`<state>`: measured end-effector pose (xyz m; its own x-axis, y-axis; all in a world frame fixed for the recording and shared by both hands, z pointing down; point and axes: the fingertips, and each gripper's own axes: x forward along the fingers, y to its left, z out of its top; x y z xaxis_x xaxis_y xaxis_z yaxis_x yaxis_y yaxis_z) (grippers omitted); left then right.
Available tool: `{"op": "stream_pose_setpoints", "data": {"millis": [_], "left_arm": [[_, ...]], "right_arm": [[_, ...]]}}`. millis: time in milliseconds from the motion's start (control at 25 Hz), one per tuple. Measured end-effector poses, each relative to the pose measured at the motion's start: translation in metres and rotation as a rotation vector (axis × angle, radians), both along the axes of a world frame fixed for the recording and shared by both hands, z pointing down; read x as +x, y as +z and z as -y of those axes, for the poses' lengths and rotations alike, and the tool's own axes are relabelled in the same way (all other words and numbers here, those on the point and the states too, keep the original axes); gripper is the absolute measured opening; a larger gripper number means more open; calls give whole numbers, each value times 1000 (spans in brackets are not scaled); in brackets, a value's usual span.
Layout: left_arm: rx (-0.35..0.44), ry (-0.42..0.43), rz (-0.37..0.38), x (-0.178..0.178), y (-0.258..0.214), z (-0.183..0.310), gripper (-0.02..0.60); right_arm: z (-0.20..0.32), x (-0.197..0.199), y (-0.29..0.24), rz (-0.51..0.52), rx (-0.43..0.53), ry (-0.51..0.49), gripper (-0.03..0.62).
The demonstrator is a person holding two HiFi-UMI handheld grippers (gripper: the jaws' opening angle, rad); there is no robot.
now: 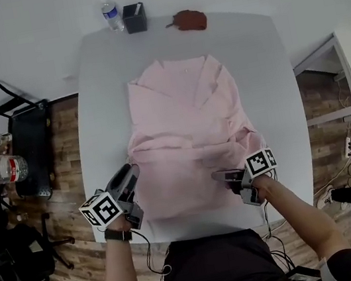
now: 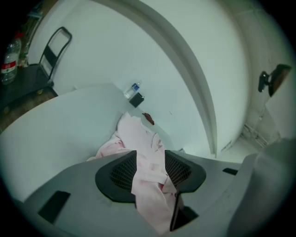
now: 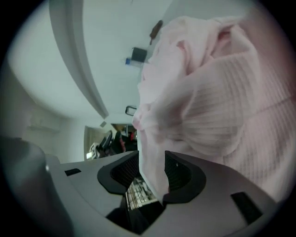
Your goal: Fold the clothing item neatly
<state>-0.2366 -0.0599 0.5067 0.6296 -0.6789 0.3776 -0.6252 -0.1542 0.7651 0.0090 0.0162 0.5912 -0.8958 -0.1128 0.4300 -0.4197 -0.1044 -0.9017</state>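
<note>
A pale pink garment (image 1: 185, 121) lies on the white table (image 1: 100, 129), its collar toward the far edge and its near part bunched. At the garment's near left corner my left gripper (image 1: 132, 172) is shut on the cloth; in the left gripper view a strip of pink fabric (image 2: 149, 178) runs between the two pads. My right gripper (image 1: 219, 177) is shut on the near right hem, and in the right gripper view the pink cloth (image 3: 194, 106) hangs out of the jaws and fills the right side.
At the table's far edge stand a water bottle (image 1: 111, 14), a small black box (image 1: 134, 18) and a brown object (image 1: 190, 20). A black cart (image 1: 32, 145) and a large bottle (image 1: 7, 168) stand on the floor at the left. The person's body is at the near edge.
</note>
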Motion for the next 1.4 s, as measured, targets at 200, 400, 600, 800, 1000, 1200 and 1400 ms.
{"op": "stream_pose_setpoints", "data": {"millis": [200,400,600,800,1000,1200,1400], "left_arm": [[212,284,183,79,-14,-44,142],[350,654,401,141,18,-114,168],[357,814,491,141,52,-156,195],[366,862,690,129,75,-177,169],[392,925,918,110,96,-195,238],[384,965,1062,80,120,-203,284],[416,1028,1127,64,132,-199,284]], "right_arm": [[38,14,-14,25,87,208,176],[-15,23,-42,-221,580,-193,176],[-82,42,-31,-317,688,-341,176],[-110,54,-10,-466,832,-523,176],[-128,77,5,-618,1002,-756,195],[-139,106,18,-791,1109,-920,207],[-136,134,26,-961,1191,-1065,207]]}}
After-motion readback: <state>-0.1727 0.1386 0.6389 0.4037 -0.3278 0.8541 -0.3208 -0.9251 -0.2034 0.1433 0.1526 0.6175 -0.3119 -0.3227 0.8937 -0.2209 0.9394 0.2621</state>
